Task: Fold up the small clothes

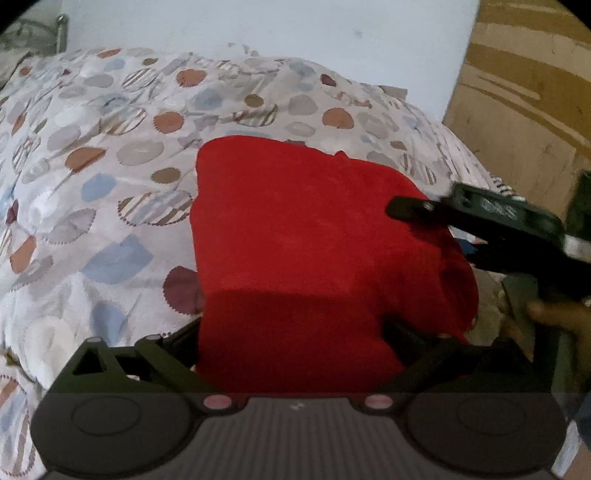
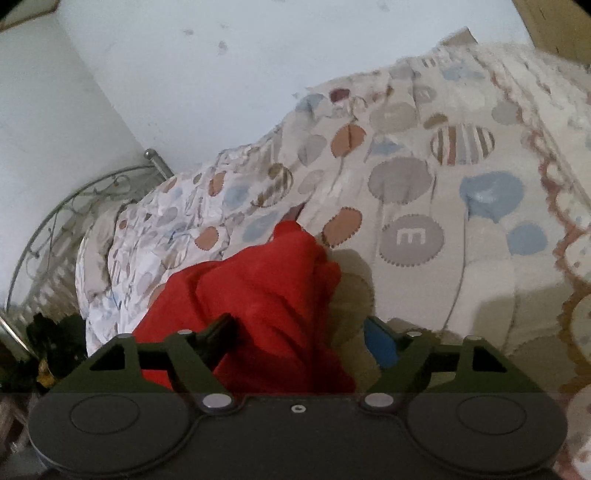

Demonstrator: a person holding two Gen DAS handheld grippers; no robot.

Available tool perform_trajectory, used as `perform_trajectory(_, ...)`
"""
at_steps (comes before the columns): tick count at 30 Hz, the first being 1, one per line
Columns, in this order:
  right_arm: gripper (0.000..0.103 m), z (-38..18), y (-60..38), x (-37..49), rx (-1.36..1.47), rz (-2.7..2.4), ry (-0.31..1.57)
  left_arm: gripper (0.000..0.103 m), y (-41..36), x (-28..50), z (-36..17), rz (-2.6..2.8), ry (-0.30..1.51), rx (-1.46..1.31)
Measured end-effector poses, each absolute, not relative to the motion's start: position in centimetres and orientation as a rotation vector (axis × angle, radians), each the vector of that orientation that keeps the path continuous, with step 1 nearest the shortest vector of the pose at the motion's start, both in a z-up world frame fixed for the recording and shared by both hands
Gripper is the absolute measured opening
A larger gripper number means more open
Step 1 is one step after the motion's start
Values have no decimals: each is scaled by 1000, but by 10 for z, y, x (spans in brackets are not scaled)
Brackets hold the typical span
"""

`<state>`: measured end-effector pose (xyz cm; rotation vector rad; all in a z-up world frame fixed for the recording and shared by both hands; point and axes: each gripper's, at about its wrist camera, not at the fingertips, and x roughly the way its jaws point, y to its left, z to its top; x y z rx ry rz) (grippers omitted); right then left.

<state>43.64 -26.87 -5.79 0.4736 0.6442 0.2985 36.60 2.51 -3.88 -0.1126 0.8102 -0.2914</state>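
Observation:
A red garment [image 1: 306, 240] lies folded in a rough rectangle on a bedspread [image 1: 92, 155] patterned with round patches. My left gripper [image 1: 291, 332] stands open at the garment's near edge. Its fingers are spread wide, one on each side of the cloth, and the pads do not press it. My right gripper [image 2: 301, 328] is open too, with a bunched end of the red garment [image 2: 258, 288] lying between its fingers. In the left wrist view it reaches in from the right, one of its fingers [image 1: 410, 208] over the garment's right edge.
A pale wall [image 1: 295, 26] runs behind the bed. A curved metal bed frame [image 2: 74, 199] stands at the left of the right wrist view. A brown panel [image 1: 528, 92] borders the bed at the right. Something blue [image 2: 380, 347] shows by the right gripper's right finger.

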Motion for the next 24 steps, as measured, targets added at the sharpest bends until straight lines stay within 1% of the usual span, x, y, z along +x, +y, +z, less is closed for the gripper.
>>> perform_trajectory(2, 94, -52, -267, 429, 430, 342, 634, 103, 33, 370, -39, -294, 831, -165)
perform_trajectory(4, 97, -47, -260, 425, 385, 391, 640, 103, 40, 374, -41, -292, 851, -213)
perform_trajectory(8, 98, -45, -247, 420, 219, 338, 666, 103, 47, 374, -41, -290, 867, -245)
perform_trajectory(13, 102, -51, -253, 413, 185, 317, 661, 103, 51, 366, -35, -285, 868, -258)
perform_trajectory(20, 102, -42, -246, 395, 63, 275, 626, 102, 54, 350, -19, -256, 860, -253)
perform_trajectory(24, 102, -32, -246, 381, 34, 247, 588, 102, 60, 333, -3, -207, 800, -229)
